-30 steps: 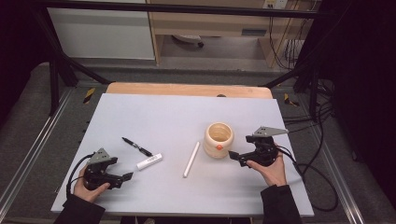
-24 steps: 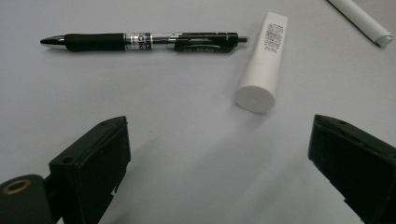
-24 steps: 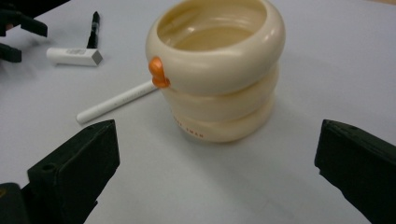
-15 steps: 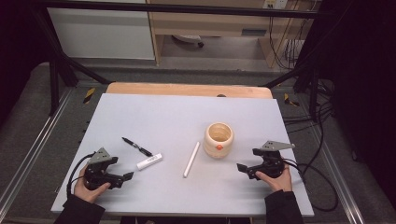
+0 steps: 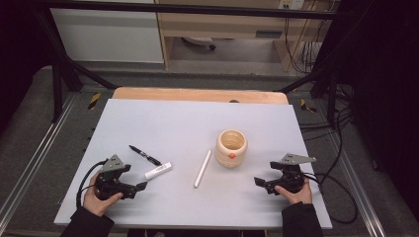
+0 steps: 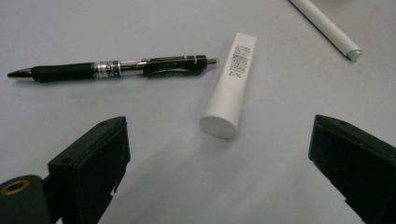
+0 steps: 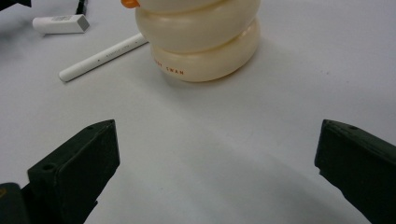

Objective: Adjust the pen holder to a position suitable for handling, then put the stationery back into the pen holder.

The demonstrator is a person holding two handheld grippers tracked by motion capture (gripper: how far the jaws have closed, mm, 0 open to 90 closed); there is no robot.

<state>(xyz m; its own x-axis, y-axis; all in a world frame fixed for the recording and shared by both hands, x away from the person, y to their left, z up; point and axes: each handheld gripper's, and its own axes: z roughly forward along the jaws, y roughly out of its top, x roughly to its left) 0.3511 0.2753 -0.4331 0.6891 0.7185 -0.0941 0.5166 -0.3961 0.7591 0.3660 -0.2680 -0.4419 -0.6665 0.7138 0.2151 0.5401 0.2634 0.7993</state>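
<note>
Item: white tube (image 6: 229,88), near surface's front-left corner, beside black pen (image 6: 112,69). Left claw (image 6: 219,172) released, empty; right claw (image 7: 219,172) likewise. Advice: straddle tube's middle, clench gently

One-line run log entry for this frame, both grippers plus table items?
left gripper: open, near white tube | right gripper: open, near cream ribbed cup | black pen, white stick: flat on table

In the right gripper view, the cream holder (image 7: 201,39) was cut off by the top edge, its mouth unseen. The white stick (image 6: 325,29) was cropped at the left gripper view's top edge. Print on the white tube (image 6: 229,86) was too small to be read.
</note>
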